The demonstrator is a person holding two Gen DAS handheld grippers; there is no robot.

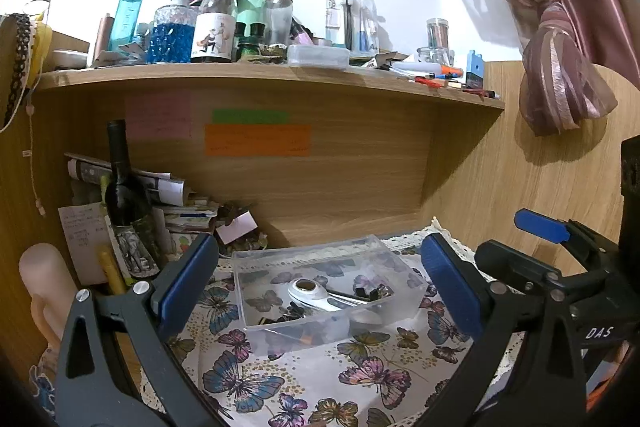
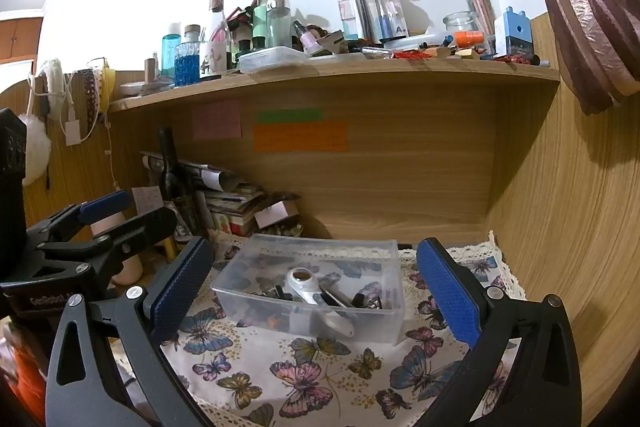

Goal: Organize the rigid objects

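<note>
A clear plastic box [image 1: 320, 259] stands on the butterfly cloth [image 1: 304, 379] in front of both grippers. It holds a white handled tool with a round lens [image 1: 308, 291] and several small black clips [image 1: 368, 293]. My left gripper [image 1: 320, 287] is open and empty, with its blue pads either side of the box. My right gripper [image 2: 316, 287] is open and empty too, facing the same box [image 2: 320, 247] and the white tool [image 2: 308, 285]. The right gripper shows at the right of the left wrist view [image 1: 540, 227], and the left gripper at the left of the right wrist view [image 2: 104, 205].
A dark wine bottle [image 1: 124, 187] and stacked papers [image 1: 176, 207] stand at the back left. A pink cylinder [image 1: 44, 291] is at the far left. The wooden shelf [image 1: 260, 75] above carries several bottles and pens. A wooden wall [image 2: 560, 227] closes the right side.
</note>
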